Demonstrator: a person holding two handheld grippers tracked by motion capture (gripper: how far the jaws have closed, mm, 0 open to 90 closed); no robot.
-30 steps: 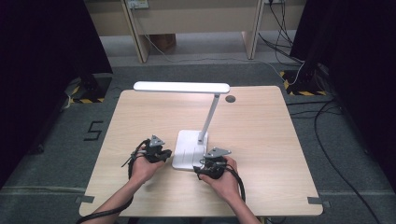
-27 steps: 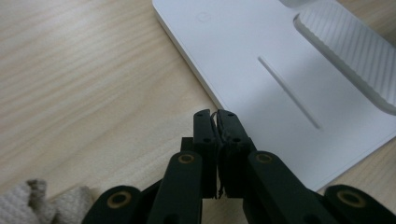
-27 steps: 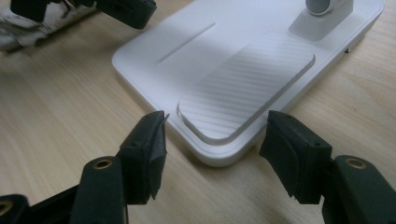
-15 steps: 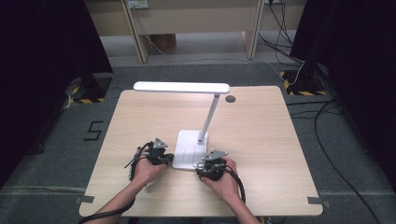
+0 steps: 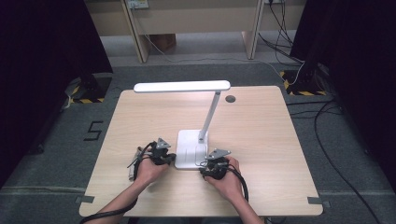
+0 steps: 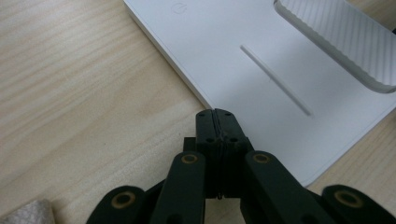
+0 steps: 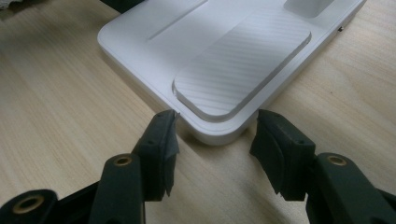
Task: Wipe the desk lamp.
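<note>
Two tools sit at the lamp base on the tabletop. Left tool jaws pressed together, gripping nothing, tips at the base's edge. Right tool spread wide, base corner between its jaws, untouched by either.

In the left gripper view, we lose the lamp base past the top and right edges, and a pale cloth-like scrap at lower left is cut off, perhaps fabric. In the high view, both forearms run off the bottom edge.
</note>
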